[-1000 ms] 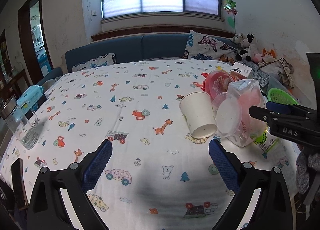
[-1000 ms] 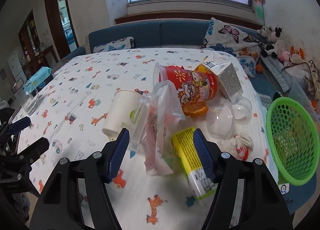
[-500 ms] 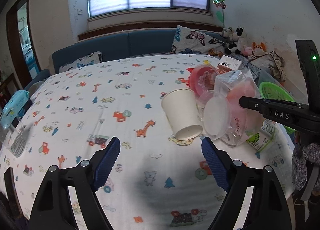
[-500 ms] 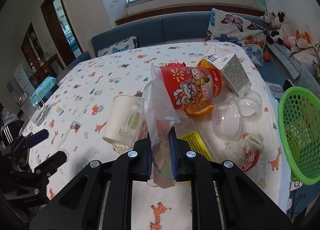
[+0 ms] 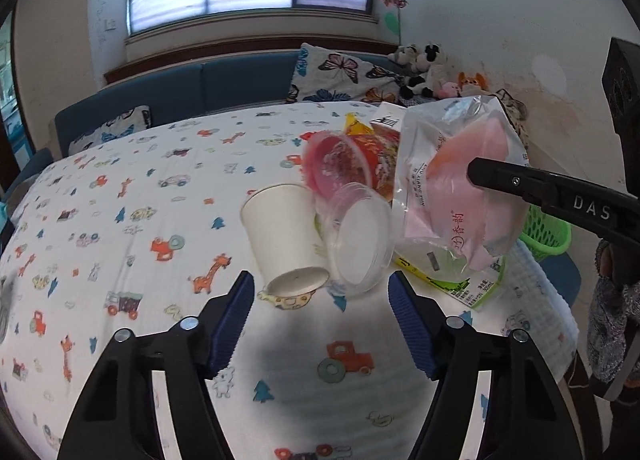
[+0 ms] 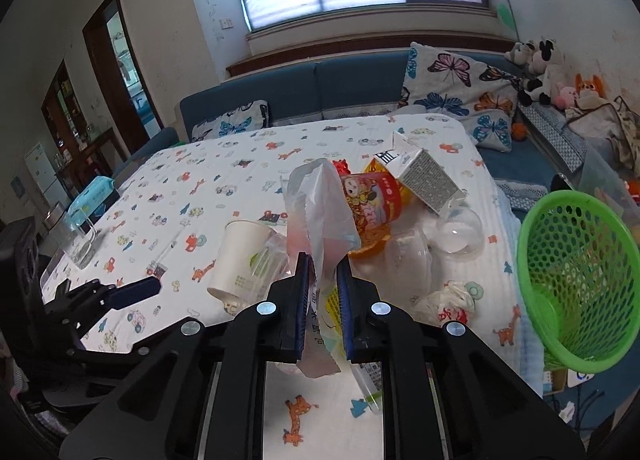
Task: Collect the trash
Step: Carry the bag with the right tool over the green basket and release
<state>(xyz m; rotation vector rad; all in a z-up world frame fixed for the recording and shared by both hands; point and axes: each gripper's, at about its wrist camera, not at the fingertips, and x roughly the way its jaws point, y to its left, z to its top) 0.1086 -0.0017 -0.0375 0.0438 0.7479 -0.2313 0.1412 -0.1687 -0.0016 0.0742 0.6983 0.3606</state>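
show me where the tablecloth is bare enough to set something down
Free: the printed tablecloth left of the tipped white paper cup, out to the glass jar. Crowded: between that cup and the green mesh basket.

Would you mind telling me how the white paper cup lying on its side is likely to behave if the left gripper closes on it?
The white paper cup looks empty, so probably light. Lying on its side, it may roll when nudged. Its thin wall would likely dent under the left gripper, whose jaws have just been closing with nothing between them.
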